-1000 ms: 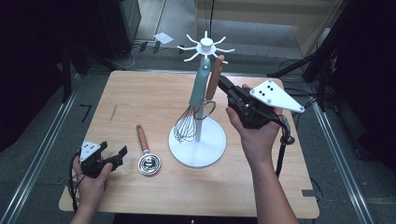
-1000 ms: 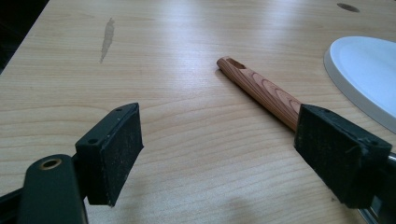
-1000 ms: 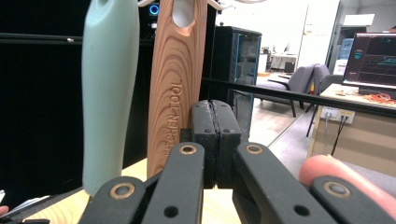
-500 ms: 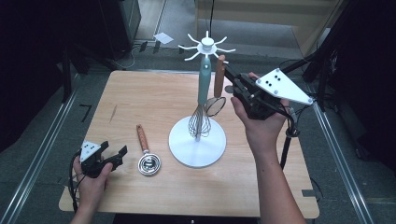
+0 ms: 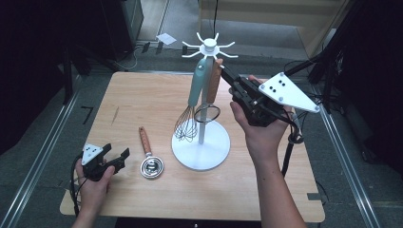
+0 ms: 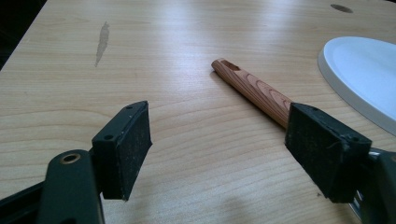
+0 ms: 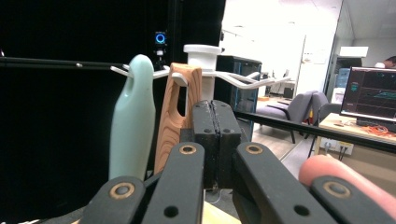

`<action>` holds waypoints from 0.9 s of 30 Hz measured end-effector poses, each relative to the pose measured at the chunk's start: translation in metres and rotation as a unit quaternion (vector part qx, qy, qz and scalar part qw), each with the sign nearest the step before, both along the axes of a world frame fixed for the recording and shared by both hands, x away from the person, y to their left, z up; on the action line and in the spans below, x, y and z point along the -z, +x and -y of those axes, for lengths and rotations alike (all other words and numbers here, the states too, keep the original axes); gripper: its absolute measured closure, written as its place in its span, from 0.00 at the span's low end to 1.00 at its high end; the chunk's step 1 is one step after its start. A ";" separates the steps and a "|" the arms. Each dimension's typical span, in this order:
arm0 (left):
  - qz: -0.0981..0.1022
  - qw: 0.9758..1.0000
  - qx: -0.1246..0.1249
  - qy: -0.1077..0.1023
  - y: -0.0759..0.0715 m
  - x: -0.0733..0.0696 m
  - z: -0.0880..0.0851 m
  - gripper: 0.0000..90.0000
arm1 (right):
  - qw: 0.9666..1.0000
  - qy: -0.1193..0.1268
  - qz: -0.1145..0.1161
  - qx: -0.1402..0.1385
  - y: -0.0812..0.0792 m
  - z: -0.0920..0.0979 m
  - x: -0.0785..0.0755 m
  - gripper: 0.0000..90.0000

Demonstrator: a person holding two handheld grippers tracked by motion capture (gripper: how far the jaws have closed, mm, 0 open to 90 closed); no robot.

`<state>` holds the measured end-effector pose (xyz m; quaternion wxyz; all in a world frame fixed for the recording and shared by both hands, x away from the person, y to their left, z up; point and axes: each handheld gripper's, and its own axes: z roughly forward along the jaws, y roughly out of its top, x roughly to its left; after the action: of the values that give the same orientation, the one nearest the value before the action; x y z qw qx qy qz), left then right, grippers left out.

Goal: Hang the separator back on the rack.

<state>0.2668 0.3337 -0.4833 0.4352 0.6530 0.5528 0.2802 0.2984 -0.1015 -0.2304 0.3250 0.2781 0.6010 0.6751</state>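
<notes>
Strainer point(image 5: 213, 83) with a wooden handle hangs in the high view just right of the frame's middle, on the white rack point(image 5: 201, 151), beside a whisk point(image 5: 196, 88) with a pale green handle. A second ago its handle sat lower and further from the hooks; the right claw point(image 5: 227, 76) has since lifted towards the rack's top, so the hanging step looks nearly done, with only the release left. At lower left the left claw point(image 5: 116, 159) rests on the table point(image 5: 142, 95) next to a scoop point(image 5: 145, 141) lying flat, probably the next piece to go up.

From the left gripper view, the left claw point(image 6: 219, 144) stands fairly wide and its jaws have just been closing a little, with nothing between them. The scoop's handle point(image 6: 254, 91) runs from centre frame down behind the right-hand pad, which hides its bowl. The rack's base point(image 6: 364, 74) is cut off at the upper right edge.

Looking along the right gripper view, the right claw point(image 7: 215, 140) has its pads pressed flat together. The strainer's handle point(image 7: 180, 107) stands just to their left, its hole apparently over a white hook, and the whisk's handle point(image 7: 133, 121) is further left. Whether the pads pinch any part of the strainer or merely nudge it cannot be made out, because the claw hides the lower handle.
</notes>
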 end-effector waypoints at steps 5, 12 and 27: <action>0.005 1.000 0.000 0.009 -0.001 -0.001 0.002 0.33 | 1.000 -0.006 0.008 0.001 -0.005 -0.003 -0.001 1.00; 0.009 1.000 0.017 -0.001 -0.002 -0.001 0.001 0.45 | 1.000 -0.011 0.010 -0.007 -0.009 -0.006 0.000 1.00; -0.022 0.995 0.072 -0.065 0.004 0.001 -0.008 0.87 | 1.000 -0.017 0.006 -0.012 -0.013 -0.007 0.005 1.00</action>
<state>0.2710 0.3420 -0.4843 0.4839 0.6674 0.5305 0.1973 0.2856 -0.0943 -0.2353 0.3253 0.2617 0.6136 0.6702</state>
